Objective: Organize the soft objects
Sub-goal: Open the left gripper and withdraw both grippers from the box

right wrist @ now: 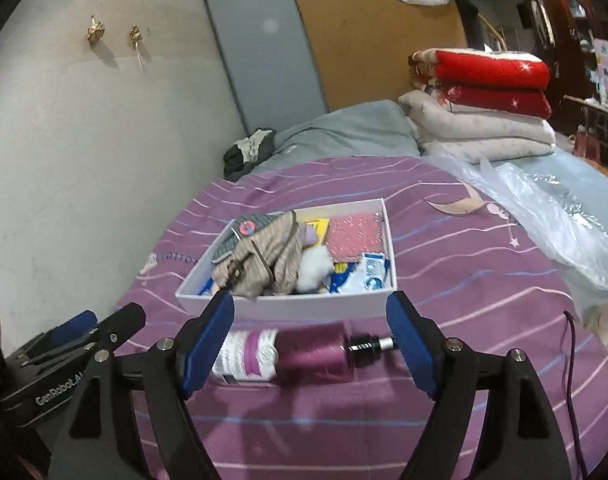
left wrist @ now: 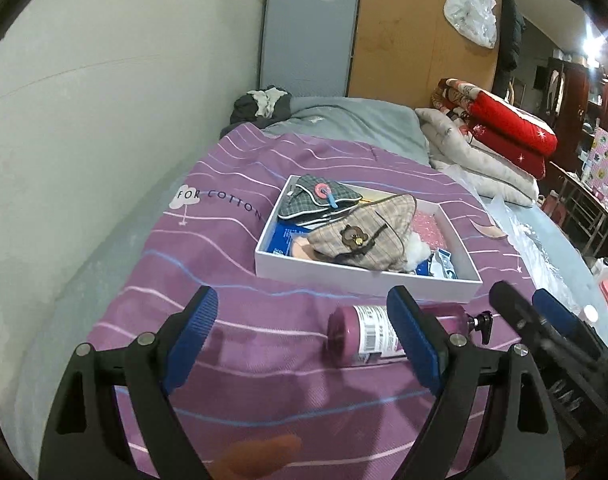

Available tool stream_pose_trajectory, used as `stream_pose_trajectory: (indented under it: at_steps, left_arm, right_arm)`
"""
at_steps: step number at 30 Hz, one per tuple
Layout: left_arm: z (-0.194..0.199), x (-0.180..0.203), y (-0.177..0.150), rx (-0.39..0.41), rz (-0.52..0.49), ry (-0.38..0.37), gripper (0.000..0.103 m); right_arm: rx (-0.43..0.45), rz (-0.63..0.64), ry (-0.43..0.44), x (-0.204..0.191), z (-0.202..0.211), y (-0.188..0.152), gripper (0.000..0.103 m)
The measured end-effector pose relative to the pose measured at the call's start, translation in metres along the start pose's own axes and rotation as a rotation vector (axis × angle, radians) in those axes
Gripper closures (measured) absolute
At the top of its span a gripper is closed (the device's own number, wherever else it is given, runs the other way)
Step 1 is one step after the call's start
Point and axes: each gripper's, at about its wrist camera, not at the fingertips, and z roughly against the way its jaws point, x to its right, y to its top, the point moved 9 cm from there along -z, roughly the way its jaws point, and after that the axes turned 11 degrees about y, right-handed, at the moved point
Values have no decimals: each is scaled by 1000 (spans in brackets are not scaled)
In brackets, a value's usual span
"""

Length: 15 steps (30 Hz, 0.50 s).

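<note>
A white box (left wrist: 367,280) (right wrist: 304,306) sits on the purple striped bedspread (left wrist: 232,264). Inside lie a beige plaid hat (left wrist: 363,240) (right wrist: 264,260) with a bear badge, a grey plaid cloth piece (left wrist: 319,198), a white cotton ball (right wrist: 313,266), pink bubble wrap (right wrist: 353,234) and blue-white packets. A purple bottle (left wrist: 359,336) (right wrist: 304,354) lies on its side in front of the box. My left gripper (left wrist: 304,328) (right wrist: 112,316) stands open and empty, left of the bottle. My right gripper (right wrist: 309,340) (left wrist: 521,298) is open; the bottle shows between its fingers, and the pads do not press on it.
Folded red and cream quilts (right wrist: 483,100) are stacked at the back right. A clear plastic bag (right wrist: 543,208) lies right of the box. A grey pillow (right wrist: 343,128) and dark clothes (right wrist: 248,152) sit at the head. A wall (left wrist: 84,140) runs along the left.
</note>
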Motion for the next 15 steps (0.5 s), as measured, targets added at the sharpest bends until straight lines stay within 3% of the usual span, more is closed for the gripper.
stream_pose_trajectory:
  at_steps: [7,12,15]
  left_arm:
    - [4,9,-2,35,-50,7,16]
    - [-3,20,-11,-52,-51,-69,16]
    - [-1,23,-13,-59,-75,-74,16]
  right_arm:
    - [0,-1,-17,6,0,-14,24]
    - [-4,-41,-15,14,1,-16,24]
    - [-7,-48,-23,15,4,-15,24]
